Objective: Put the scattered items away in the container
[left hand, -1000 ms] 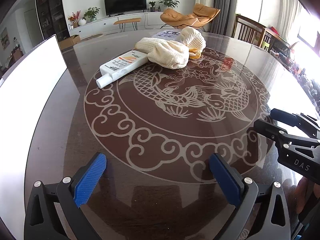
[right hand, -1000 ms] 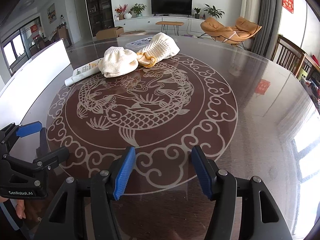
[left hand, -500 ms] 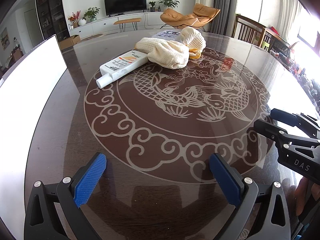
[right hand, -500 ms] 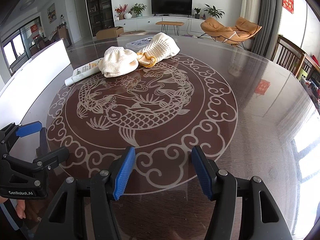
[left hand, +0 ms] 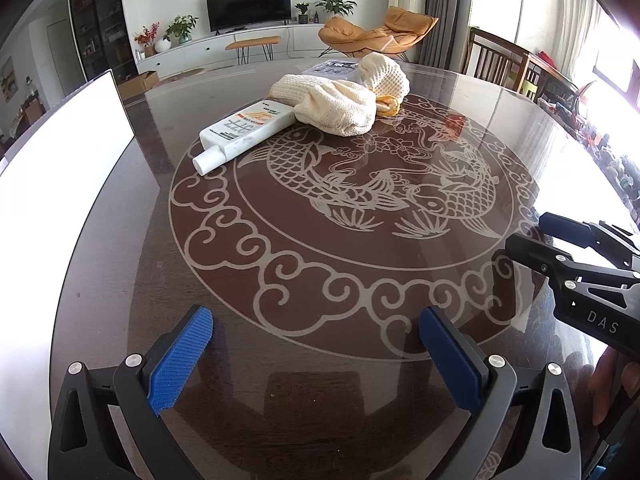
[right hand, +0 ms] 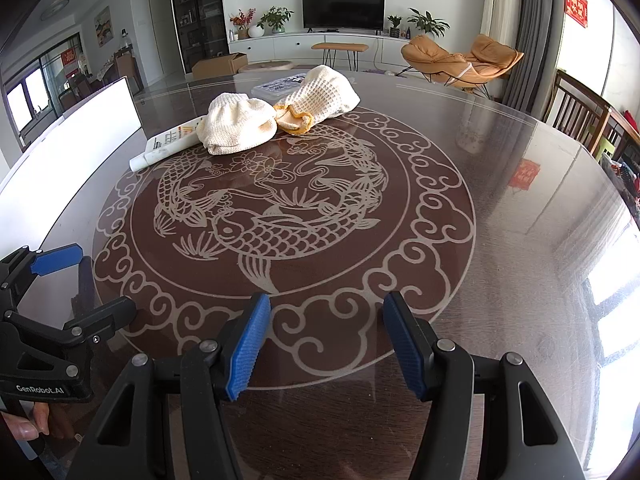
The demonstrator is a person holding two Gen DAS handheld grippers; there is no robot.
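Your left wrist camera sits low over the near edge of the round glass-topped table (left hand: 120, 240), looking forward and down between the left gripper (left hand: 316, 356) fingers toward the far edge. Your right wrist camera looks the same way along the right gripper (right hand: 326, 344), from just to the right. Both views share the carved fish medallion (right hand: 272, 216), the white bottle (left hand: 244, 132), the cream cloths (right hand: 240, 124) and the television (left hand: 248, 6) beyond; each catches the other gripper at its side edge.

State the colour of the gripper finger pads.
Blue, ribbed pads on black fingers; clearest in the right wrist view.
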